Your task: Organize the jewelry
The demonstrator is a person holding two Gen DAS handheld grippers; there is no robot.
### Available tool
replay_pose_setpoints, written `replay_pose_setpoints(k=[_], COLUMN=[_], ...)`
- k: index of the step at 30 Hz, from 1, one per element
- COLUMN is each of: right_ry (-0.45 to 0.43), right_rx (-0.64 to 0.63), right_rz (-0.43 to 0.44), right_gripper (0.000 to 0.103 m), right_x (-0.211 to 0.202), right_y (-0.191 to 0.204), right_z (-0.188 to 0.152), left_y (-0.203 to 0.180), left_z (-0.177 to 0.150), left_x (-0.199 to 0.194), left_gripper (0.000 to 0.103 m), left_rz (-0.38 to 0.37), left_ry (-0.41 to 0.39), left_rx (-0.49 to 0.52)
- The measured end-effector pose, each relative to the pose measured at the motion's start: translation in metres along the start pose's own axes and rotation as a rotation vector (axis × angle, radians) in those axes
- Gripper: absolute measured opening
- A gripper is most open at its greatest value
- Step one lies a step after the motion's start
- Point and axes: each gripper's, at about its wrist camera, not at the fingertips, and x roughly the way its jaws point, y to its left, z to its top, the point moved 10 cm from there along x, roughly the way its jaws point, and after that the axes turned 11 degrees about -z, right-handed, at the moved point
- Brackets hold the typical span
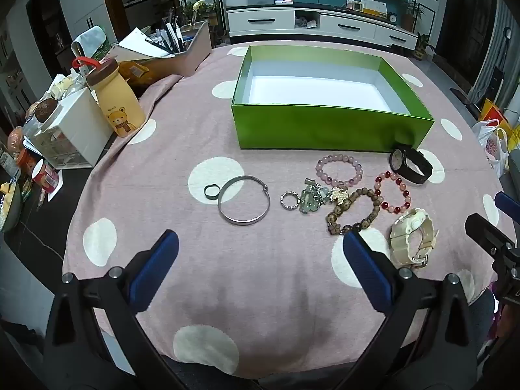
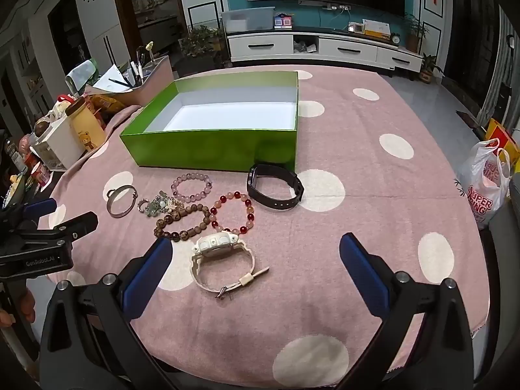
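An open green box (image 1: 325, 126) (image 2: 208, 152) with a white inside stands on the pink dotted tablecloth. In front of it lies the jewelry: a silver bangle (image 1: 243, 204) (image 2: 120, 200), a small dark ring (image 1: 210, 191), a sparkly ring (image 1: 290, 200), a pale green charm cluster (image 1: 312, 195), a lilac bead bracelet (image 1: 339, 170) (image 2: 191, 188), a brown bead bracelet (image 1: 352, 211) (image 2: 183, 222), a red bead bracelet (image 1: 393, 193) (image 2: 232, 213), a black watch (image 1: 411, 165) (image 2: 274, 187) and a white watch (image 1: 412, 239) (image 2: 224, 261). My left gripper (image 1: 260, 256) is open above the cloth. My right gripper (image 2: 255, 260) is open over the white watch.
At the table's left edge stand a yellow bear bottle (image 1: 115, 97), a white drawer unit (image 1: 68, 130) and a tray of pens (image 1: 175, 48). A white shopping bag (image 2: 487, 182) hangs off the right. The tablecloth (image 2: 373, 211) ends near me.
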Motion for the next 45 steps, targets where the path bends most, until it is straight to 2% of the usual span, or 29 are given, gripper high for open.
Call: replay_pose_setpoints(k=[45], right_ry=[0.0], right_rx=[-0.008], right_rz=[0.008], right_gripper=[0.102], right_x=[-0.0032], right_y=[0.0061], right_z=[-0.0052], left_y=[-0.0034], left_z=[-0.0087], left_x=[-0.0017], left_gripper=[0.101], left_rz=[0.005], left_ry=[0.005], left_rx=[0.005])
